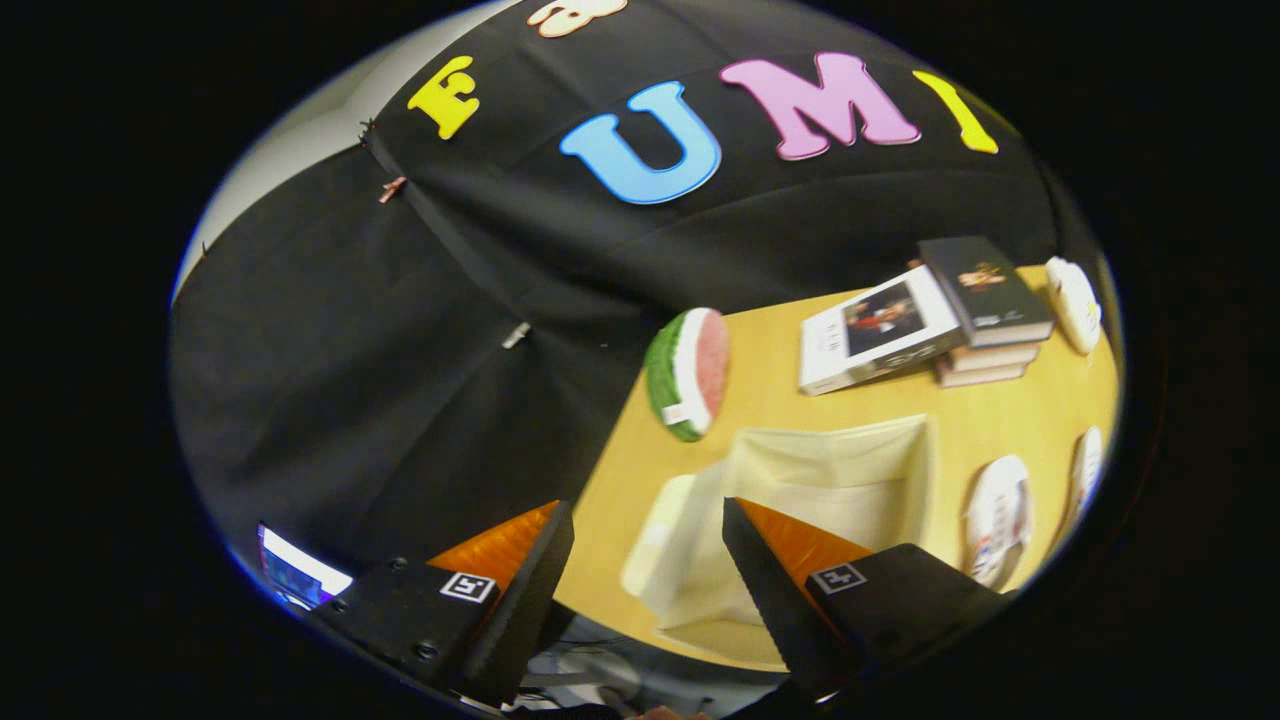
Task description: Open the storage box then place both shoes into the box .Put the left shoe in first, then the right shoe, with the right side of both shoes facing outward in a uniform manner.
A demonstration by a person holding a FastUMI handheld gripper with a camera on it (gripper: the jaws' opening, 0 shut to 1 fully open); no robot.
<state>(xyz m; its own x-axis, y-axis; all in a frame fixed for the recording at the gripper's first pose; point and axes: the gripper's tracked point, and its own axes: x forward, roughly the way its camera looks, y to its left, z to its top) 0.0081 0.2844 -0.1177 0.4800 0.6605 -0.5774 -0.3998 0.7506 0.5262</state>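
**Gripper held apart above an open storage box**

The gripper [648, 560] is spread wide, its fingers holding nothing. Beyond and partly between them, a cream fabric storage box [830, 480] sits on a wooden table [770, 400], its lid flap [665, 550] folded out toward the table's near edge, the opening facing up. Just beside the box lie two white shoes [998, 520] [1087, 465], side by side, long axes running away from the fingers. A watermelon slice [688, 372], stacked books [930, 320] and another white object [1073, 303] lie farther back.

Cream box [840, 470], seemingly white shoes [998, 518].
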